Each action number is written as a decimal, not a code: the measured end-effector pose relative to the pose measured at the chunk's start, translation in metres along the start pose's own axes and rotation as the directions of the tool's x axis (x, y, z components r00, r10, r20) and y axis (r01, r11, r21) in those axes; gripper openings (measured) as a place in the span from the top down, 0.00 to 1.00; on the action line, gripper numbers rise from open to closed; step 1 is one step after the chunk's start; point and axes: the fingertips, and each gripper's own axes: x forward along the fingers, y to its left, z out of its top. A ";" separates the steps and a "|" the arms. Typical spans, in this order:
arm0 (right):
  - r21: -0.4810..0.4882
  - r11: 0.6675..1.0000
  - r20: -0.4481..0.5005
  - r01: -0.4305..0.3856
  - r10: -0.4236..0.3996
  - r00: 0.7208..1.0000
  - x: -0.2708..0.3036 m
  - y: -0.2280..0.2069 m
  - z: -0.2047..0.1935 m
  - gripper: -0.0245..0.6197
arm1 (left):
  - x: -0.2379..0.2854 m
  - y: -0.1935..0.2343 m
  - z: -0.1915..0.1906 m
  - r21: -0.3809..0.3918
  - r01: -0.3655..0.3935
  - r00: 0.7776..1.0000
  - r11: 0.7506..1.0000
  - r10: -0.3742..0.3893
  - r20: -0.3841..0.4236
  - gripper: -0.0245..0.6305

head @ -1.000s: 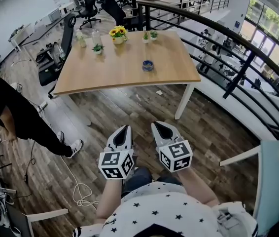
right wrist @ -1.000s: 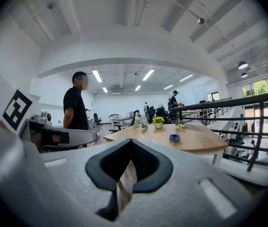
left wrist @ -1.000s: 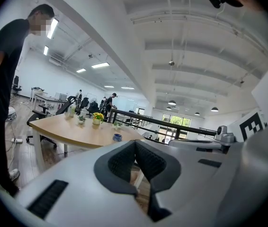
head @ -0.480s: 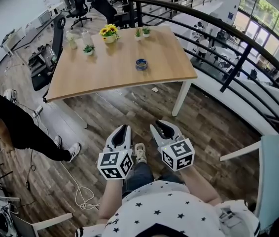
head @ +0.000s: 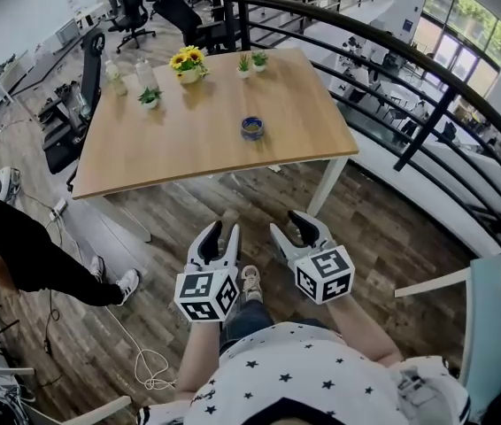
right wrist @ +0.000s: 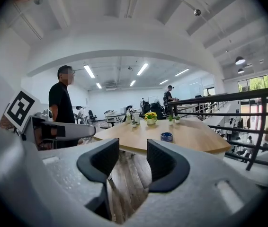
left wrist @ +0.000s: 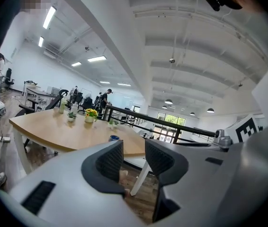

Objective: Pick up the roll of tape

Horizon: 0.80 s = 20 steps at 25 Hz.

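- Head view: your left gripper (head: 221,236) and right gripper (head: 297,227) hang side by side over the wooden floor (head: 392,228), just ahead of your shoe (head: 250,282). Both point toward the table (head: 188,144). The roll of tape (head: 252,128) lies flat on the tabletop, right of the middle and well apart from both grippers. A pot of yellow flowers (head: 188,62) stands at the far edge.
- Left gripper view: your left gripper (left wrist: 134,157) has its jaws opening, with only floor and a table leg showing in the gap between them. The roll of tape (left wrist: 114,138) sits on the table (left wrist: 49,129) just above the left jaw tip, far off.
- Right gripper view: your right gripper (right wrist: 133,159) has its jaws opening too, and nothing stands between them but floorboards. The roll of tape (right wrist: 166,136) rests on the table (right wrist: 134,137) beyond the right jaw. A person (right wrist: 62,112) in a black shirt stands at the left.
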 end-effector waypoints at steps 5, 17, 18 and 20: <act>0.010 1.000 -0.018 0.005 -0.005 1.000 0.047 -0.024 0.016 0.67 | 0.045 0.029 0.014 -0.019 0.008 1.000 1.000 -0.009 -0.021 0.70; 0.027 0.999 -0.010 0.033 -0.032 0.999 0.144 -0.074 0.062 0.64 | 0.143 0.086 0.057 -0.026 0.026 0.998 0.999 -0.028 -0.058 0.69; 0.030 0.999 -0.010 0.037 -0.037 0.999 0.151 -0.079 0.064 0.64 | 0.152 0.089 0.059 -0.027 0.032 0.997 0.999 -0.034 -0.063 0.69; 0.033 0.998 -0.010 0.049 -0.049 0.999 0.165 -0.089 0.068 0.64 | 0.170 0.096 0.062 -0.027 0.043 0.996 0.999 -0.045 -0.073 0.69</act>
